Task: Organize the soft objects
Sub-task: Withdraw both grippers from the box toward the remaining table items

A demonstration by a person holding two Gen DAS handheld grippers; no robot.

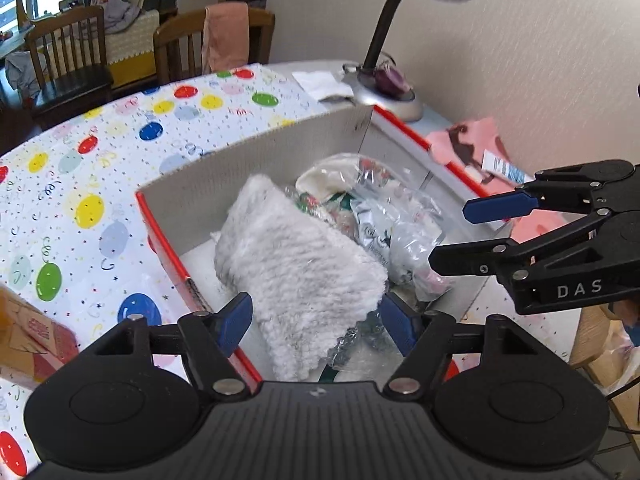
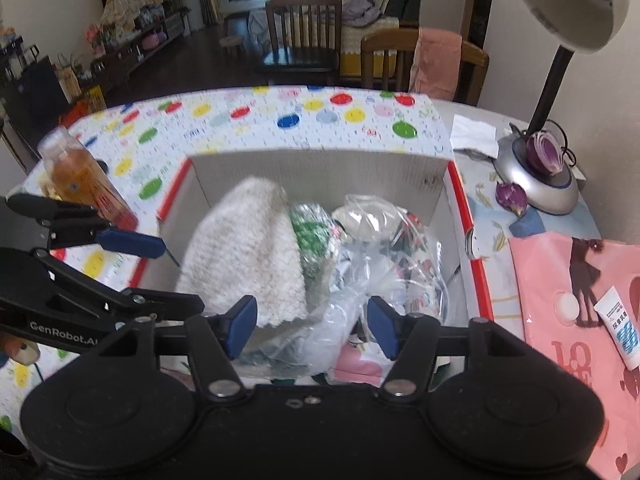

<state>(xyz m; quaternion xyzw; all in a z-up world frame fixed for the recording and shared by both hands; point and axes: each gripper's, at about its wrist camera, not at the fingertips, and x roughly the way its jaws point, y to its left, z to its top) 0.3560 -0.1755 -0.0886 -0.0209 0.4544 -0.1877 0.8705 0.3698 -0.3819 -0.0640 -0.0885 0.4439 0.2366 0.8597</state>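
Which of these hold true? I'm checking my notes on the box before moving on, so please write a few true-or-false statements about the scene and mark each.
1. The fluffy white knitted cloth lies inside the red-edged cardboard box. True.
2. The left gripper is clamped on the cloth. False: its jaws stand open, pads clear of the cloth.
3. A crinkled clear plastic bag lies beside the cloth in the box. True.
4. The right gripper holds the small white tube. False: it is open and empty; the tube lies on the pink printed bag.
5. The silver-based desk lamp stands inside the box. False: it stands outside it.
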